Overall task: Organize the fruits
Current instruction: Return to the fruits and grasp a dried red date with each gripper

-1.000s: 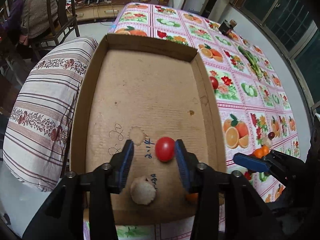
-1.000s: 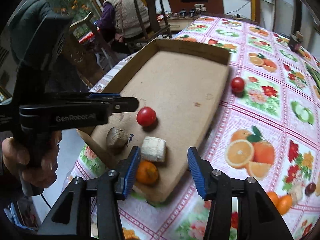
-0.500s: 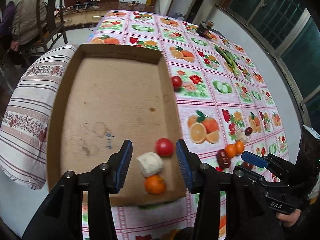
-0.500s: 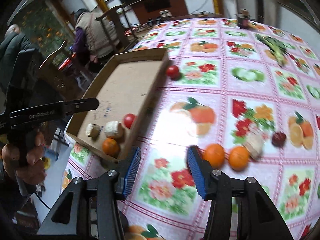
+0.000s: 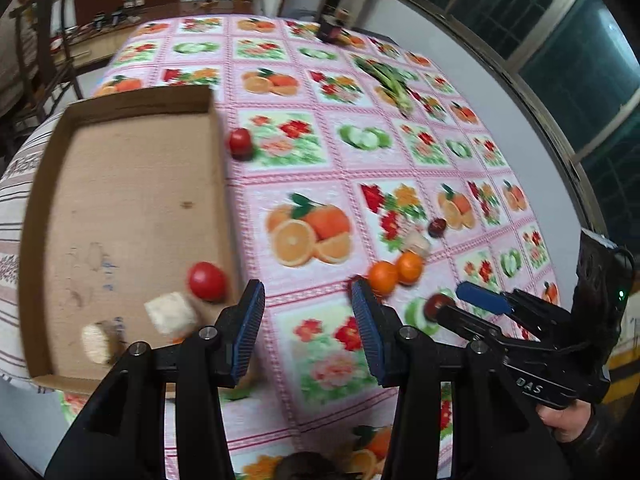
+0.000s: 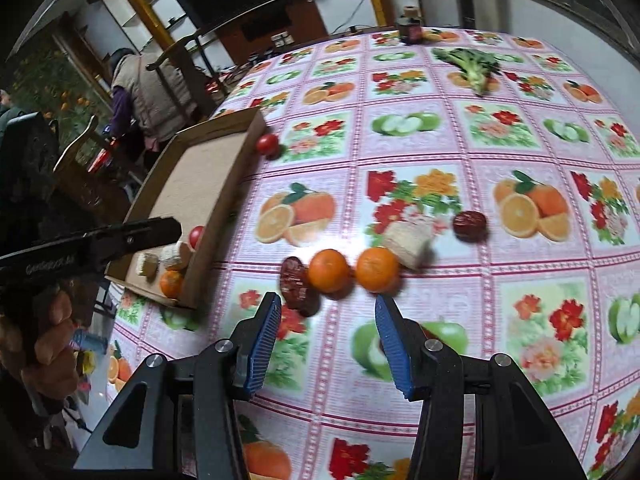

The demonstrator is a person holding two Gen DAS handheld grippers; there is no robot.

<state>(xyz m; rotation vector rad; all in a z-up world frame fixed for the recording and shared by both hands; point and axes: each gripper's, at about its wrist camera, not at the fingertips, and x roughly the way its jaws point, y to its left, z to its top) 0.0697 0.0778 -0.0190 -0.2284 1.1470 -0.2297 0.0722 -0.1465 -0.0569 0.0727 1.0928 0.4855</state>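
Left hand-held gripper (image 5: 307, 306): jaws wide apart, nothing between the pads; it hangs above the bare patterned cloth, just beside the box's right wall.
Right hand-held gripper (image 6: 326, 322): jaws wide apart, nothing held; it hangs over the cloth just short of the loose fruit row.
Cardboard box (image 5: 36, 184): shallow open tray at the left edge of the desk (image 5: 316, 364).
Box contents: a red tomato (image 5: 206, 281) against the right wall, a pale chunk (image 5: 170, 313) touching it, a second pale piece (image 5: 96, 343) nearer the corner, and an orange (image 6: 172, 282) in the near corner, seen from the right wrist view.
Loose row on cloth: a dark red date (image 6: 296, 280), two oranges (image 6: 329, 270) (image 6: 377, 269) just beside each other, then a pale chunk (image 6: 408, 243) touching the second orange.
Further right: another dark date (image 6: 469, 225), apart from the row.
Outside box: a red tomato (image 6: 267, 144) touching the box's far right corner.
Far end of desk: green leafy stalk (image 6: 472, 65) and a small dark jar (image 6: 409, 28).
Image quality: motion blur in both views; the kind of pale chunk cannot be told.
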